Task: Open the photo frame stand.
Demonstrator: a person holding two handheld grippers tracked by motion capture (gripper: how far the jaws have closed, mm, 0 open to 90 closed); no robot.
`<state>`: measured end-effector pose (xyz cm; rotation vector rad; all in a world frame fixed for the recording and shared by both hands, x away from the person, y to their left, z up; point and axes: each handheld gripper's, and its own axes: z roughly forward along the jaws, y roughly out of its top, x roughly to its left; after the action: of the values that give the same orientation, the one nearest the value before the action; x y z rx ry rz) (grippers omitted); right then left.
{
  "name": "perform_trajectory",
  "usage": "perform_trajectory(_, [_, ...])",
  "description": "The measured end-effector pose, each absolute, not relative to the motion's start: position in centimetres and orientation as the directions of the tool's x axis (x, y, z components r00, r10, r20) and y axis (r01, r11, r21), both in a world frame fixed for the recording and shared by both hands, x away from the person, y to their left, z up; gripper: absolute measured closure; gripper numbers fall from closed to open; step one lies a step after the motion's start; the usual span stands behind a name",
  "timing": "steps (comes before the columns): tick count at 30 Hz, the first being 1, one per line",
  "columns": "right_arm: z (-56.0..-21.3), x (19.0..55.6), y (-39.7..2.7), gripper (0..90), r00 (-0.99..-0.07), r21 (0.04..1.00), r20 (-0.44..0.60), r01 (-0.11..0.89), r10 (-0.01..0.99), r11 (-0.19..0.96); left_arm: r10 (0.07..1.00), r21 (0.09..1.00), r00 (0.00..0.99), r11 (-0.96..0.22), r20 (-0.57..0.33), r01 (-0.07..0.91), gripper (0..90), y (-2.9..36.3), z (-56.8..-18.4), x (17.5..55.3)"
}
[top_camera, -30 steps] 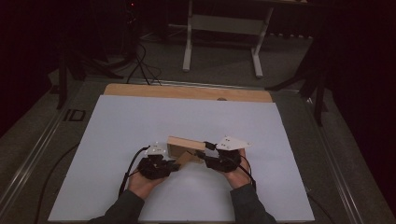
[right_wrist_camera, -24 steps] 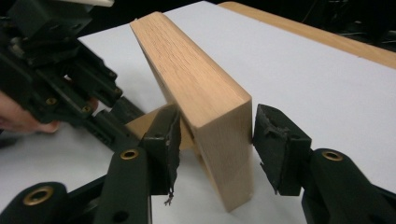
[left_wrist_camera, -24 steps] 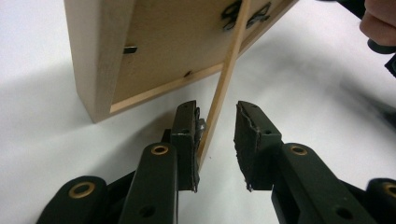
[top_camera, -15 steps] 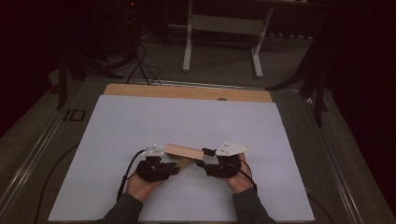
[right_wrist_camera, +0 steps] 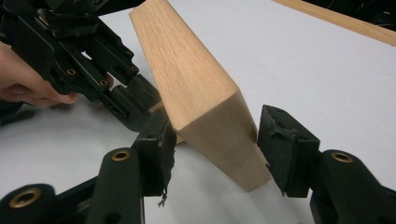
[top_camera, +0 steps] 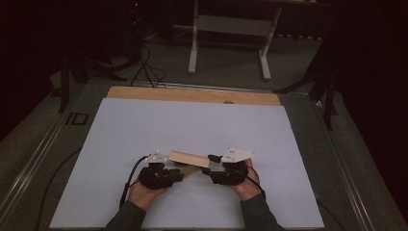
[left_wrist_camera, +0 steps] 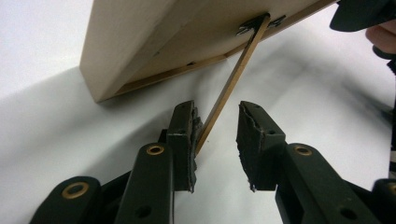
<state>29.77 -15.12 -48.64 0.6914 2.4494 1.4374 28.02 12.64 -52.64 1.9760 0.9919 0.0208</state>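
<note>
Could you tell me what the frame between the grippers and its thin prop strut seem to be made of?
Wooden frame: light, unvarnished-looking wood; straight grain shows on its face and edge. Strut: probably thin wood or fibreboard, the same pale tan, hinged on a small dark metal-looking fitting.

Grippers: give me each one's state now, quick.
Left gripper: jaws just opening, thin wooden strut between them, unclamped.
Right gripper: jaws just opening, astride the wooden frame, not gripping.
</note>
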Motion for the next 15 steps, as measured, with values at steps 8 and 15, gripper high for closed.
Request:
perform_trajectory(8, [-48.48, 29.74, -15.2, 43.9, -0.862, 0.864, 0.039, 0.283, 0.505, 0.416, 0.656, 0.731, 0.676, -0.271, -0.336, 0.626, 65.4, 12.91, -52.39, 27.88])
perform_trajectory(15, [-48.22, 29.73, -15.29, 42.0, -0.857, 0.863, 0.033, 0.284, 0.515, 0.418, 0.665, 0.738, 0.671, -0.263, -0.327, 0.621, 63.9, 13.27, -52.13, 27.82])
